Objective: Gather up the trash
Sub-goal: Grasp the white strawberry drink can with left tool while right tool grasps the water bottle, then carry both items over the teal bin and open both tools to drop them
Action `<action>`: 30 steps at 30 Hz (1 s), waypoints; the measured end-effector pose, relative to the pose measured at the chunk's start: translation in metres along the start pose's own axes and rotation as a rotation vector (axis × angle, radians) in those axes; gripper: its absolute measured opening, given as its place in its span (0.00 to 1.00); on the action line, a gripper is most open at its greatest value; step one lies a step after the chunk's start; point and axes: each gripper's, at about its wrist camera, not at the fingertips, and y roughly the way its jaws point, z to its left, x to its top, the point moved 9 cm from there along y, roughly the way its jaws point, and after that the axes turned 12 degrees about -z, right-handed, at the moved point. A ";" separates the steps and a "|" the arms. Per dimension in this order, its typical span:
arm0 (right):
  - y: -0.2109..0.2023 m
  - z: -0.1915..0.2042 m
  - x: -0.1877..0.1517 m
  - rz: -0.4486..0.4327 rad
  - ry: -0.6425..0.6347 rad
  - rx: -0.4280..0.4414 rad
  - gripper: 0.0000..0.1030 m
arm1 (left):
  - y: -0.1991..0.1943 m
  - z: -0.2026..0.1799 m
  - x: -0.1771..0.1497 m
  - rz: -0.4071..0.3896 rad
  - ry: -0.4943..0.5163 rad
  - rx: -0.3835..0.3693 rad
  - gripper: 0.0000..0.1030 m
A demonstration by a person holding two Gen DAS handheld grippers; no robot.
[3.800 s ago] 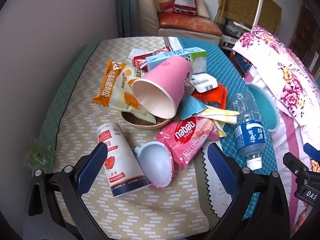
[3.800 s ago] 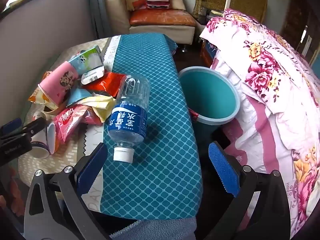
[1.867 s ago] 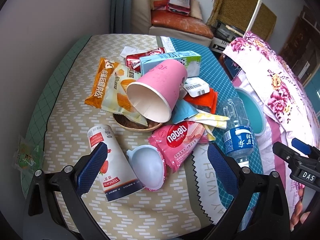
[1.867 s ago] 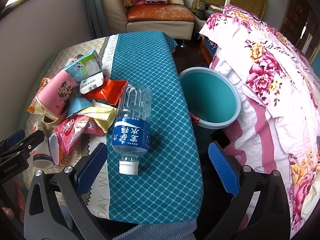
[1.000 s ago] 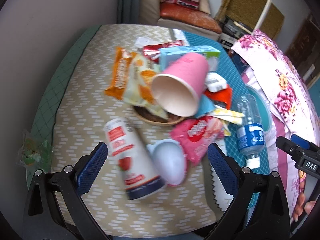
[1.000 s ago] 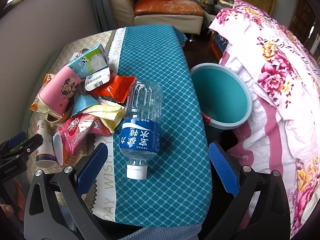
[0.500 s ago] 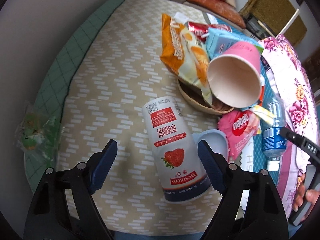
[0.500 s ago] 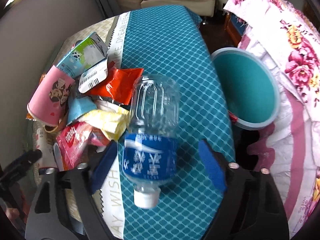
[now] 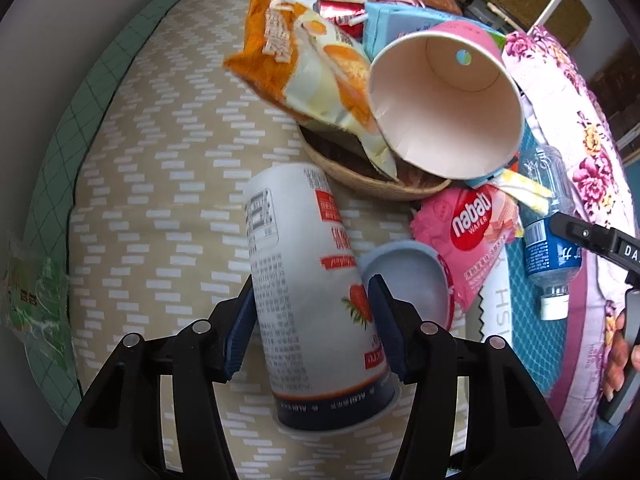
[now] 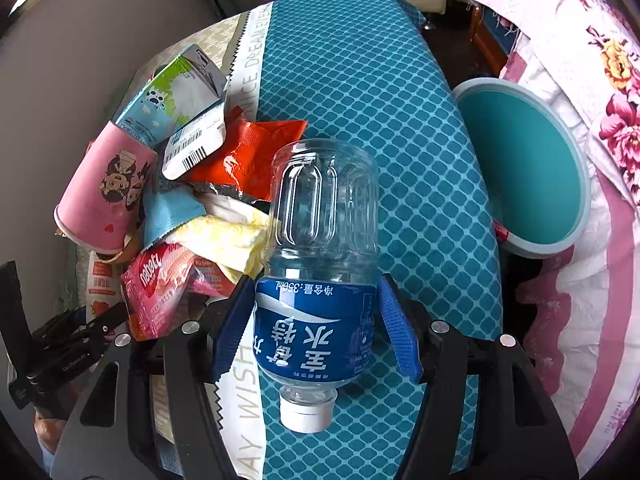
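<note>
Table (image 9: 160, 184) with beige and teal cloths, trash piled mid-table, teal bin (image 10: 524, 176) on the floor just right of it. Left gripper (image 9: 310, 316) clamped on the white strawberry carton (image 9: 308, 280), lying at the near left of the pile. Right gripper (image 10: 316, 320) clamped on the water bottle (image 10: 320, 256) at its blue label, cap toward camera, on the teal cloth. Pink cup (image 9: 444, 108) lies tipped on the pile.

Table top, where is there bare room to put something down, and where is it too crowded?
Free: the beige patterned cloth left of the white strawberry cup, and the teal diamond cloth between the water bottle and the teal bin. Crowded: the wrapper heap around the pink paper cup.
</note>
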 end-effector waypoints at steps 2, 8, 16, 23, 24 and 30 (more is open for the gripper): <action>0.005 0.001 0.000 0.007 -0.004 -0.010 0.61 | 0.002 -0.003 0.003 -0.007 0.020 0.015 0.55; 0.011 0.000 -0.001 0.003 -0.002 -0.011 0.60 | 0.004 -0.003 0.013 -0.029 0.010 0.019 0.53; -0.003 -0.012 -0.001 -0.024 0.066 0.058 0.60 | -0.041 0.013 0.023 -0.095 -0.010 -0.005 0.53; -0.022 -0.023 0.007 -0.069 0.118 0.107 0.60 | -0.085 -0.009 0.048 -0.181 0.027 -0.057 0.53; -0.026 -0.025 0.010 -0.083 0.127 0.111 0.60 | -0.088 -0.019 0.051 -0.188 0.045 -0.067 0.53; -0.053 -0.068 0.035 -0.185 0.207 0.099 0.60 | -0.093 -0.099 0.074 -0.210 0.193 -0.173 0.53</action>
